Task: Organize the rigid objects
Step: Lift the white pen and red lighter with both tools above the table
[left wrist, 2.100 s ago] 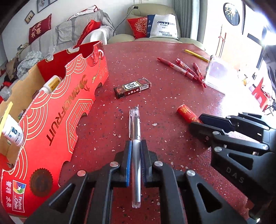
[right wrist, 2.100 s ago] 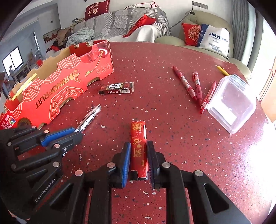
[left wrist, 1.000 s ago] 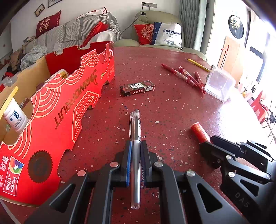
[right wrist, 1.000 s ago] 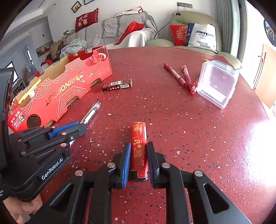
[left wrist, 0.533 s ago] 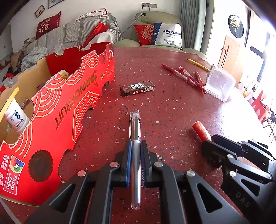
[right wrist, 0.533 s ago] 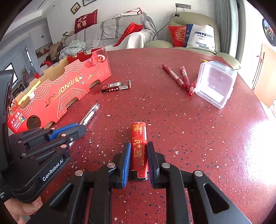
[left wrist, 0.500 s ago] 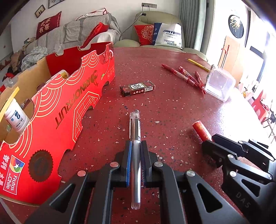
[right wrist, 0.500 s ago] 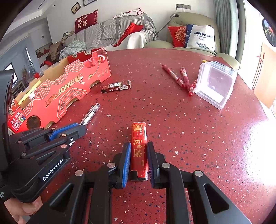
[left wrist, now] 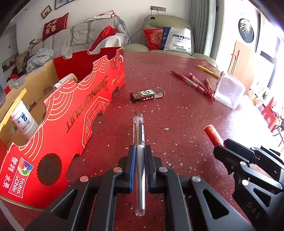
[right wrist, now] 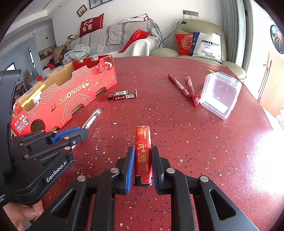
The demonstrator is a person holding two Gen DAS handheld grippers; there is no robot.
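- Left tongs stay clamped on the clear pen, right tongs on the red lighter.
- Both hover above the table, unmoved for a second.
- Both items look ready for sorting.

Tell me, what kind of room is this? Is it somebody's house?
Most likely a home living room. A sofa with red cushions stands behind the red table, an armchair sits beside it, and framed pictures hang on the wall.
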